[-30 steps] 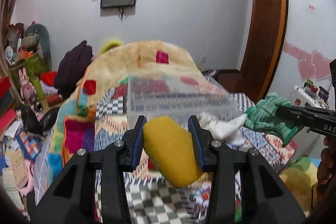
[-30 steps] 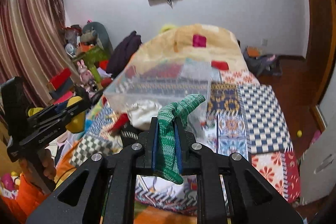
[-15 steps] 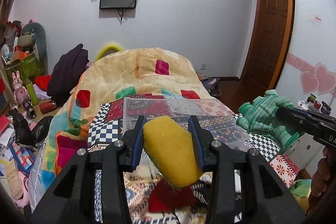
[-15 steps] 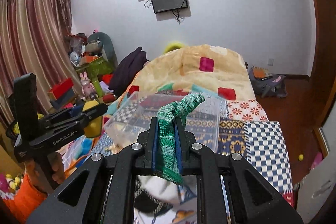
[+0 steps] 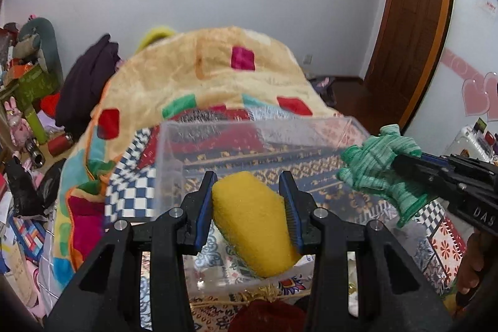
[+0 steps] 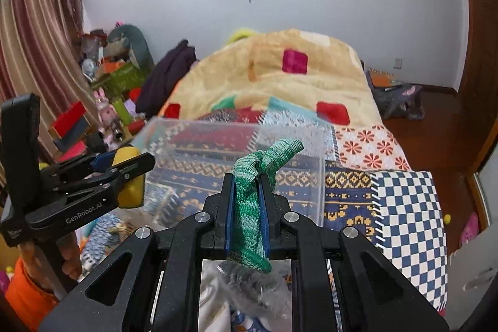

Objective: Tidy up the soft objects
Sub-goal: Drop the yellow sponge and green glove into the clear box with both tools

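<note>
sponge [image 5: 253, 221], yellow, sits clamped between the pads of your left gripper [image 5: 249, 201], jaws partway apart around it, held over the clear bin [image 5: 169, 164] on the patterned bed [image 6: 404, 207]. your right gripper [image 6: 246, 201] is nearly closed, pinching a green knit cloth [image 6: 255, 176] just above the same bin's near edge, with the cloth's top flopping to the right.

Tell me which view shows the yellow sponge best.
Left wrist view: the sponge fills the centre, clamped in the left gripper. The right wrist view shows only slivers behind that gripper's side.
</note>
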Demonstrator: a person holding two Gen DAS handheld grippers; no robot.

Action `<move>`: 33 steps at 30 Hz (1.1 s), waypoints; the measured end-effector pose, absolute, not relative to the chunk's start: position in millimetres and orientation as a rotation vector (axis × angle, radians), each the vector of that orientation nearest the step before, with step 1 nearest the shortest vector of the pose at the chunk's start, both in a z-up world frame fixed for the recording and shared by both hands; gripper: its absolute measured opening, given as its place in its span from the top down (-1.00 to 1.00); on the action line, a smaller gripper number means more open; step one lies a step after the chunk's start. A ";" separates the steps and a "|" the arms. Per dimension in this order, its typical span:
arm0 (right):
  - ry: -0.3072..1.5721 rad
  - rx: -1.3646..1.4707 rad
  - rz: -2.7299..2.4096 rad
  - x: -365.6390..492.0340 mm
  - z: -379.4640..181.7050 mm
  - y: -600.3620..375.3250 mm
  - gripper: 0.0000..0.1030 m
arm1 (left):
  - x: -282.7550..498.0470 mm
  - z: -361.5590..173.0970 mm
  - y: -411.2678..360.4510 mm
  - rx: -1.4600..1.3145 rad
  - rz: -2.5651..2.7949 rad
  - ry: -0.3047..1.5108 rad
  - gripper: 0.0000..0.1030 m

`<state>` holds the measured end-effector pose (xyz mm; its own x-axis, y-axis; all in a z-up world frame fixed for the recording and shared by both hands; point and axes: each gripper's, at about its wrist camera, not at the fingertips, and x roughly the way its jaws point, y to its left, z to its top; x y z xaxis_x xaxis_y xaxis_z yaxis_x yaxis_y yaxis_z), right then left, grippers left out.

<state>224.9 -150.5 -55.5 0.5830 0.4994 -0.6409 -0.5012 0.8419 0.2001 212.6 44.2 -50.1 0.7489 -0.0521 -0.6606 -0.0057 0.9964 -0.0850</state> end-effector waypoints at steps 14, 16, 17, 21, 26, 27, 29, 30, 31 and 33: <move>0.859 -0.093 0.562 240.1 -78.1 -134.6 0.59 | 230.8 -67.5 35.0 -0.062 -0.043 0.797 0.12; 0.853 -0.106 0.562 237.3 -76.2 -135.2 0.36 | 230.0 -66.2 36.5 -0.072 -0.046 0.796 0.10; 0.844 -0.111 0.561 235.7 -74.5 -135.1 0.19 | 228.0 -64.9 37.1 -0.074 -0.048 0.793 0.08; 0.780 -0.142 0.550 225.2 -62.6 -137.6 -0.18 | 216.2 -55.3 38.8 -0.072 -0.046 0.758 -0.18; 0.708 -0.152 0.549 209.6 -43.4 -145.1 -0.37 | 193.1 -35.6 39.8 -0.066 -0.049 0.688 -0.39; 0.692 -0.143 0.549 205.3 -39.6 -149.4 -0.49 | 190.8 -33.4 40.2 -0.068 -0.050 0.680 -0.44; 0.664 -0.130 0.549 197.2 -34.5 -156.4 -0.55 | 179.3 -29.3 41.3 -0.069 -0.045 0.661 -0.52; 0.657 -0.127 0.546 194.1 -33.0 -160.3 -0.56 | 173.9 -28.4 41.6 -0.066 -0.042 0.653 -0.58; 0.654 -0.125 0.543 192.2 -32.2 -161.5 -0.56 | 168.1 -28.2 41.2 -0.061 -0.038 0.645 -0.60; 0.657 -0.116 0.543 187.0 -32.7 -168.9 -0.56 | 159.9 -30.1 41.8 -0.053 -0.038 0.641 -0.64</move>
<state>187.0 -168.9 -32.7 0.6588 0.4423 -0.6086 -0.5140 0.8553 0.0651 159.9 41.8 -30.1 0.8009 -0.0522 -0.5965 0.0191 0.9979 -0.0617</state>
